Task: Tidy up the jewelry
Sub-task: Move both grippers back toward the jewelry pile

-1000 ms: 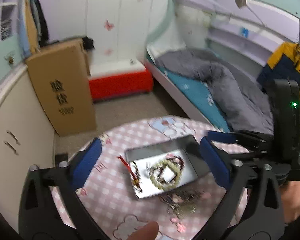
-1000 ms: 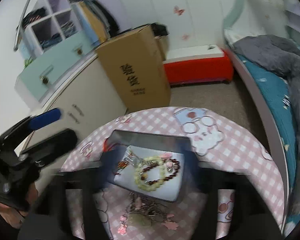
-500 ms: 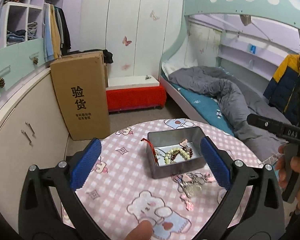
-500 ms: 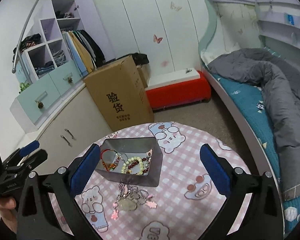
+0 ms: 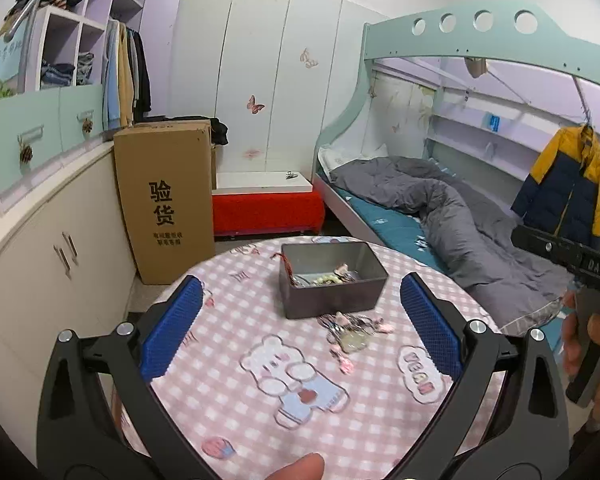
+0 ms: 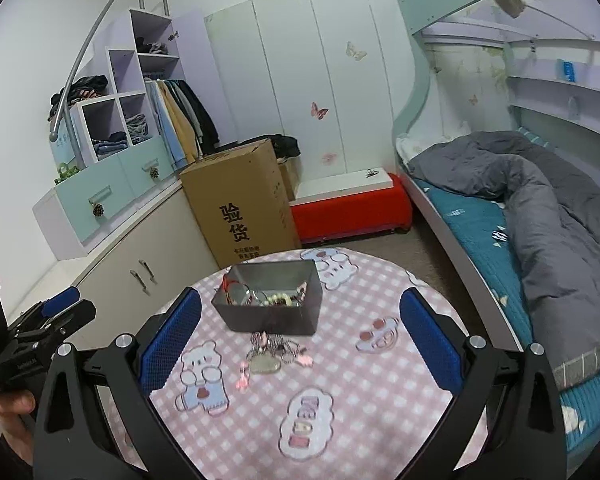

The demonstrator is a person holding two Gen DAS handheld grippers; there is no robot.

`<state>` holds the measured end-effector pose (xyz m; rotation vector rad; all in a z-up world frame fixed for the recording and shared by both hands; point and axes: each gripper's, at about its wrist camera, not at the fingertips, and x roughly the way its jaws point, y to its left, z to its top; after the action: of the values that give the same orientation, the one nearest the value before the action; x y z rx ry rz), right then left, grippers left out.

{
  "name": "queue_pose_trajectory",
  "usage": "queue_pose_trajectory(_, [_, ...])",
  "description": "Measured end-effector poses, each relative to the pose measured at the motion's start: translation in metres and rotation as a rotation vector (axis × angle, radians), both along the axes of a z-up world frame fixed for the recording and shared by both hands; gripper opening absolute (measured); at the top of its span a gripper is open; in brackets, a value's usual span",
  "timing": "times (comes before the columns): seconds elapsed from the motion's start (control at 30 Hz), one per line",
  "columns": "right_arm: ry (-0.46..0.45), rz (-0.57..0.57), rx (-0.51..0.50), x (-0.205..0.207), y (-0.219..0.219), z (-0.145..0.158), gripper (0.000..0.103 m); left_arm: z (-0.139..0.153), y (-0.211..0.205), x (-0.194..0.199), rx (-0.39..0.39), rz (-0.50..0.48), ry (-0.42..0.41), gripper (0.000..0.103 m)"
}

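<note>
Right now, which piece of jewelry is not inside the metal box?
The necklace with pink charms lies on the checked tablecloth, just in front of the metal box. The bead bracelets are inside the box.

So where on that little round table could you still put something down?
The near half of the checked tablecloth is bare, as are the strips left and right of the metal tin. It is crowded just in front of the tin, where a necklace lies, and inside the tin, among the bracelets.
</note>
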<state>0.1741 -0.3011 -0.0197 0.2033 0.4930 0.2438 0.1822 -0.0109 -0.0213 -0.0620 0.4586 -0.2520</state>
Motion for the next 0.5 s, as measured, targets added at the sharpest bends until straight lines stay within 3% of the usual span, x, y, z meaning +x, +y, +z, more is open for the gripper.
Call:
queue_pose_trajectory(0.27, [-0.01,-0.016,-0.037,-0.039,0.01,-0.019,0.096,-0.026,-0.002,-0.024,-0.045,0.001,0.025,0.097])
queue_pose_trajectory(0.5, [0.047,-0.016,-0.036,-0.032,0.011,-0.043,0.096,-0.057,-0.024,-0.014,0.046,-0.024,0.096,0.097])
